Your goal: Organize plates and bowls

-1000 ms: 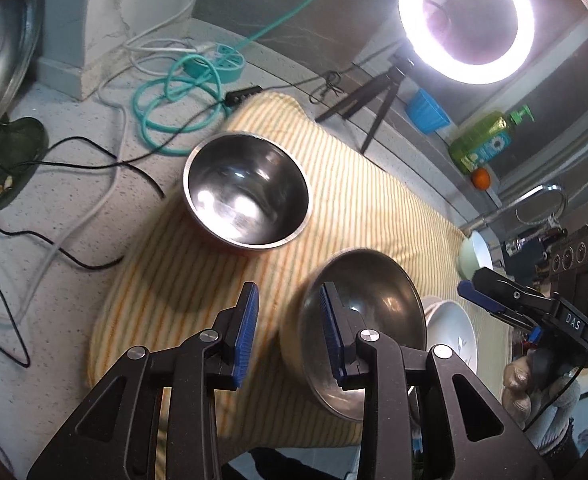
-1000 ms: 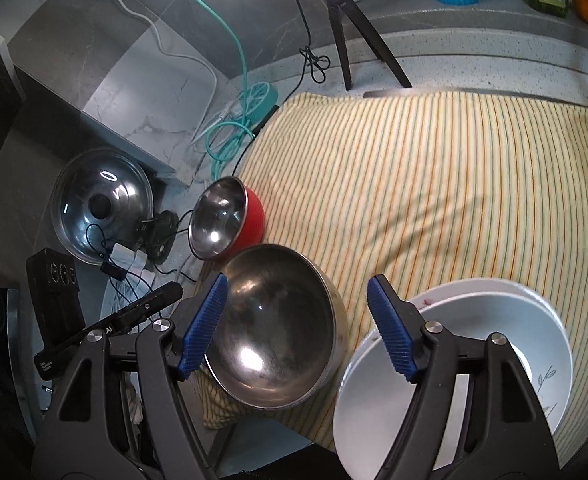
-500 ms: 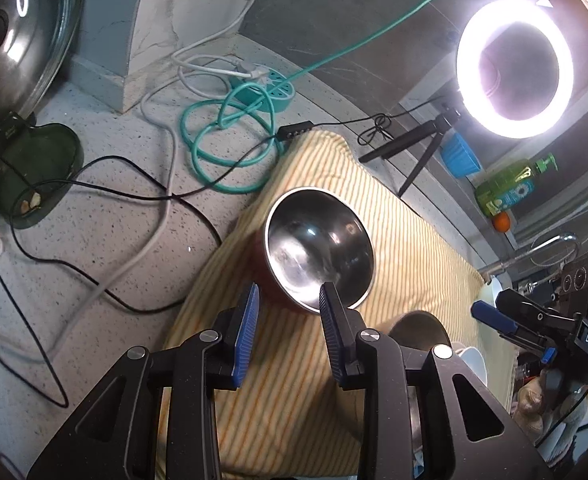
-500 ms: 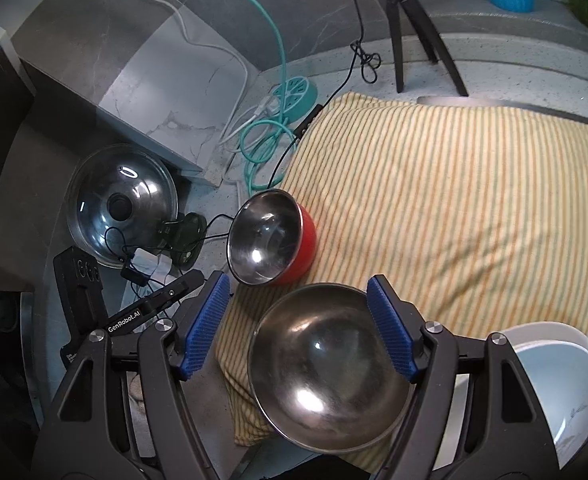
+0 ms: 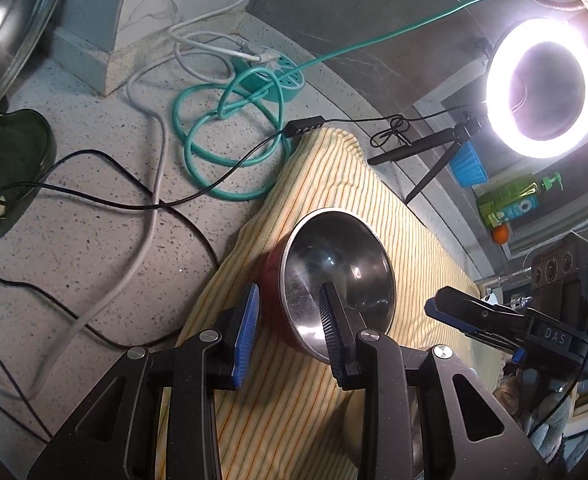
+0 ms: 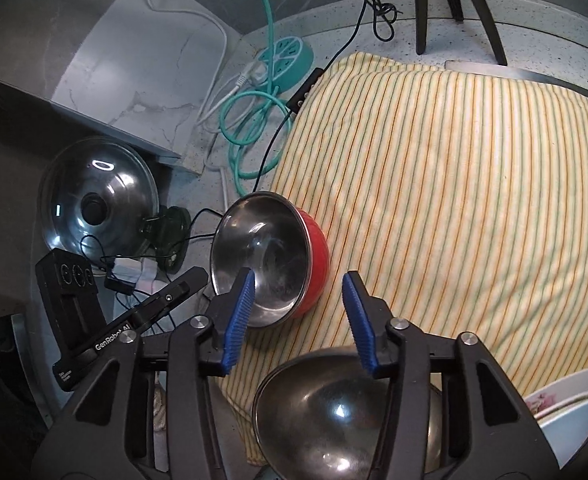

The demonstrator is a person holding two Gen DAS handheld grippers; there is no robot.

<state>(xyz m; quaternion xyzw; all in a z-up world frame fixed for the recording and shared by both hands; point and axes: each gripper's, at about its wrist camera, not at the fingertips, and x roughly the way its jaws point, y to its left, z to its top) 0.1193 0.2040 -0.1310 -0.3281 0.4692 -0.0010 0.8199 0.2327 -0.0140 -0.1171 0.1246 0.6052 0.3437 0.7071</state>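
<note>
L gripper has swung off the plain steel bowl onto the red-sided steel-lined bowl, frame centre, at the striped cloth's edge; jaws apart, straddling its near rim. R gripper has moved up too, jaws apart, empty. Looks like red bowl gets grabbed next; plain one's low-centre in R view.

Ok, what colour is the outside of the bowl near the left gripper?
Red outside, bare steel inside: the bowl shows it best in the right wrist view.
</note>
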